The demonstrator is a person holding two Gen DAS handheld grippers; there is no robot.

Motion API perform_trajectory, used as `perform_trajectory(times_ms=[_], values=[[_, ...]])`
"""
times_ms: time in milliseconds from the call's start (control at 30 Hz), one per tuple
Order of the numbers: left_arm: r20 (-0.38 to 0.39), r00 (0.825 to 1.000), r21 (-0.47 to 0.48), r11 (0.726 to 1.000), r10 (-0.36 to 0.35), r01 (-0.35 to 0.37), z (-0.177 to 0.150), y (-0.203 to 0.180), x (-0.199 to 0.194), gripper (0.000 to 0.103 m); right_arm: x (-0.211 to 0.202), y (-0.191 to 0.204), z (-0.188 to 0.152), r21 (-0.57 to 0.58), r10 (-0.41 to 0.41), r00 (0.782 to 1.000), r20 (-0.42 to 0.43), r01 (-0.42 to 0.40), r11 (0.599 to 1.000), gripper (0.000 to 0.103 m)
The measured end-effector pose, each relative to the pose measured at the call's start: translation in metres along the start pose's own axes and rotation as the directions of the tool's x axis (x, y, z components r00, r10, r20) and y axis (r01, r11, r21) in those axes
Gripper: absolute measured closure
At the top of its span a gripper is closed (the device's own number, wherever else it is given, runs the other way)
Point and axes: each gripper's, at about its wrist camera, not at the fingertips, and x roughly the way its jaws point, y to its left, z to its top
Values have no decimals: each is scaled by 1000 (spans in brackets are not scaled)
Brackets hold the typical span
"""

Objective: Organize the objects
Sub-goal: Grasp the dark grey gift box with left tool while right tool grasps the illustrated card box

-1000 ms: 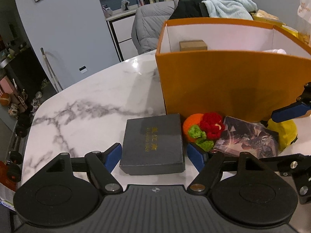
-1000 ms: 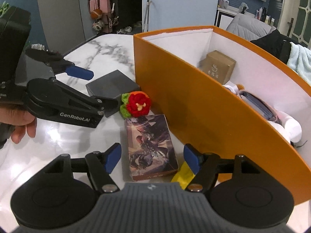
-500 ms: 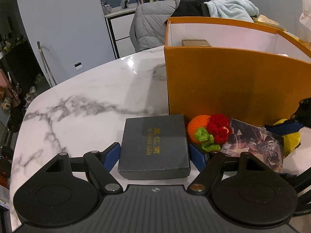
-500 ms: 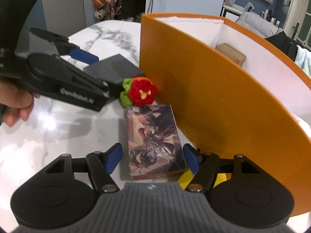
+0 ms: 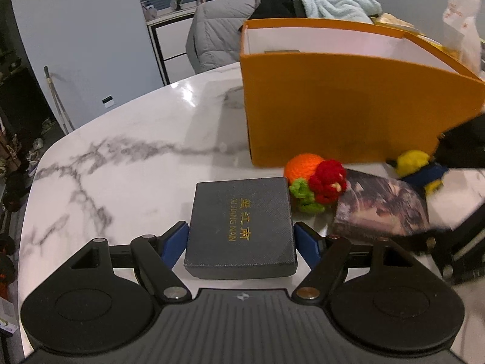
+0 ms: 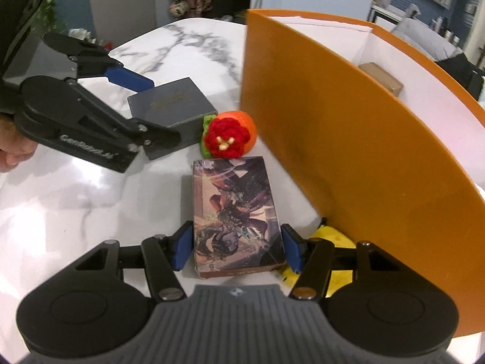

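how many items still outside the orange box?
4 on the table: grey box between the left gripper's fingers, card box between the right gripper's, crochet flower between them, yellow toy by the orange box. More may be hidden.

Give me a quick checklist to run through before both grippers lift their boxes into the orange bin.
1. Left gripper straddles the dark gift box, one pad on each side: ok.
2. Left pads actually pressing the box: cannot tell; they sit right at its edges.
3. Right gripper straddles the illustrated card box: ok.
4. Right pads clamped: not ok; a slim gap shows on each side.
5. Crochet flower ball clear of both boxes: not ok; it sits against both boxes' corners and may get nudged.
6. Space in the orange bin: ok near the small brown carton; the rest is hidden.
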Motion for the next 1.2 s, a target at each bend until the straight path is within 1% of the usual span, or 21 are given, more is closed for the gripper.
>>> perform_trajectory(times_ms=[133,333,533,667,733,833,900,967,1000,1100,1200], values=[[4,1000,14,1000,-10,10,-19,-1,-17,15,-5,4,-4,-46,35,999,-9,-36,998,41],[-7,999,38,999,-37,38,-38,-1,-38,15,-12,15,-11,-116,95,995,-30,-97,988,41],[-18,997,66,995,-69,70,-51,-6,-52,15,-19,26,-19,-180,173,981,-90,-187,966,41],[-31,995,83,992,-94,96,-56,-10,-58,14,-23,32,-23,-212,191,975,-115,-212,954,41],[-43,992,59,991,-119,121,-59,-9,-59,14,-23,33,-23,-220,195,973,-122,-218,951,41],[-40,992,44,991,-121,123,-62,-10,-59,14,-21,34,-23,-219,198,972,-125,-222,950,39],[-49,993,50,992,-110,112,-64,-13,-57,13,-21,35,-24,-221,196,973,-125,-220,950,32],[-65,993,45,994,-100,103,-67,-15,-52,12,-20,36,-24,-220,197,972,-125,-221,950,28],[-70,993,45,994,-97,100,-68,-16,-50,11,-19,38,-23,-222,201,972,-124,-225,949,28],[-50,991,-4,992,-127,127,-71,-13,-49,12,-18,39,-24,-224,207,971,-118,-229,947,25],[-32,992,-13,992,-126,125,-71,-14,-47,12,-16,38,-24,-206,220,969,-112,-239,949,21]])
